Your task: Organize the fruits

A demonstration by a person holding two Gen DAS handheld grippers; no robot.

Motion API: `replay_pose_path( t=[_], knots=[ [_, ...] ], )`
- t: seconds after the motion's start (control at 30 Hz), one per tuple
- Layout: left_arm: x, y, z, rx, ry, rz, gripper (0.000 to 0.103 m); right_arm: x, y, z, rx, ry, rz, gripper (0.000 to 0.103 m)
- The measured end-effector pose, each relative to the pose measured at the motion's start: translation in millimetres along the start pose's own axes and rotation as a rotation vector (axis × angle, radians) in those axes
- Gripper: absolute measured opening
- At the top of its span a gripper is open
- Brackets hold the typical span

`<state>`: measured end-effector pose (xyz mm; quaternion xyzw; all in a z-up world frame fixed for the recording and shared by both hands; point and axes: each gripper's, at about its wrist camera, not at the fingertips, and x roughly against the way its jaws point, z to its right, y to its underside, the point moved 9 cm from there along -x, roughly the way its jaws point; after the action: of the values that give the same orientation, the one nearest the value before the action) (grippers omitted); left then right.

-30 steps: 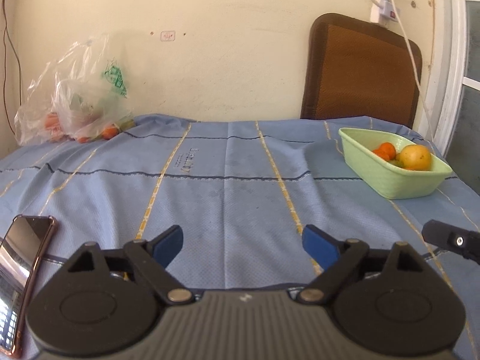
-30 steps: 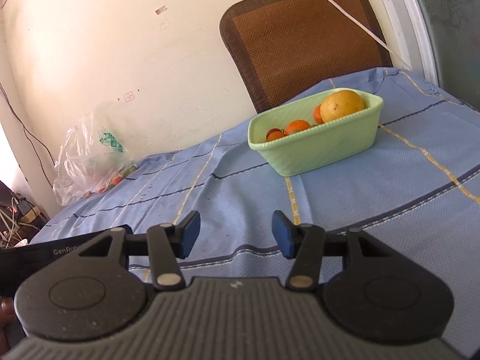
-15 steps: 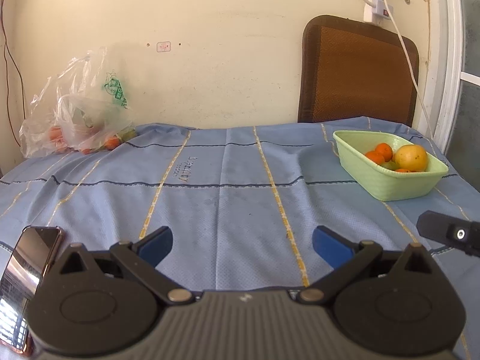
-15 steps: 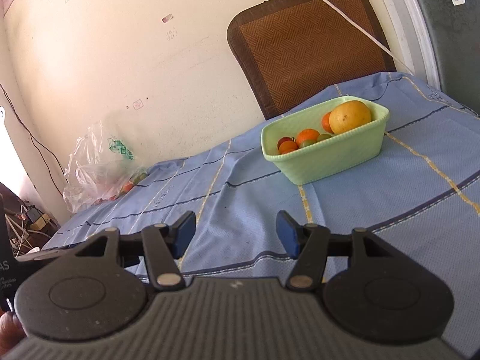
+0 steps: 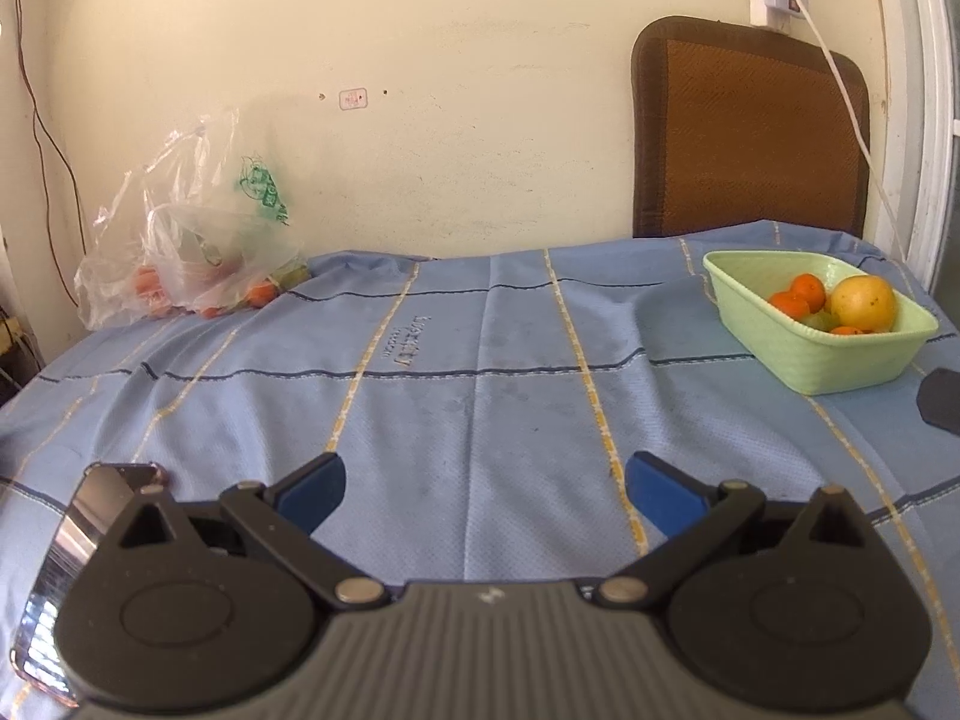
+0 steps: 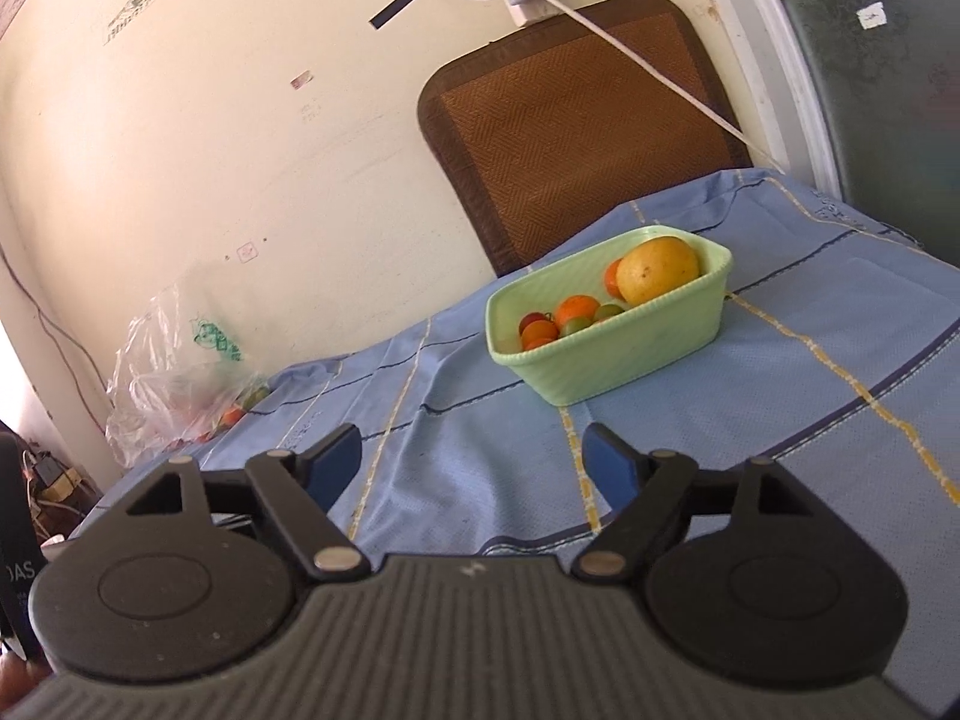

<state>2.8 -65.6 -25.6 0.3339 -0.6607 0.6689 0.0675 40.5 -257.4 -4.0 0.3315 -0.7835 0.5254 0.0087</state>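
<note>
Both claws, left claw and right claw, hang released, empty. Fruit probably remains in the plastic bag at ten o'clock; reach there gently, then the green basin.

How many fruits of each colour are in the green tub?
Yellow fruit: 1
Orange fruits: 3
Green fruits: 2
Red fruit: 1
Total: 7 showing in the green tub; more may hide underneath.
</note>
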Motion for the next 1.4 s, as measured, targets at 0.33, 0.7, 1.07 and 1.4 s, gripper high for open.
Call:
replay_pose_path(
  t=[0.33,0.7,1.07,1.4],
  knots=[
    [5,4,-6,0.006,-0.046,-0.002,0.103,-3,10,-5,-0.003,0.017,-0.018,0.092],
    [13,5,-3,-0.032,-0.029,-0.020,0.103,2,7,-8,-0.012,0.027,0.010,0.092],
    [20,1,-3,-0.029,-0.036,-0.007,0.103,12,1,-14,-0.016,0.011,0.044,0.092],
    [12,14,-1,-0.050,-0.025,-0.095,0.103,10,7,-13,-0.033,0.023,0.034,0.092]
  ],
)
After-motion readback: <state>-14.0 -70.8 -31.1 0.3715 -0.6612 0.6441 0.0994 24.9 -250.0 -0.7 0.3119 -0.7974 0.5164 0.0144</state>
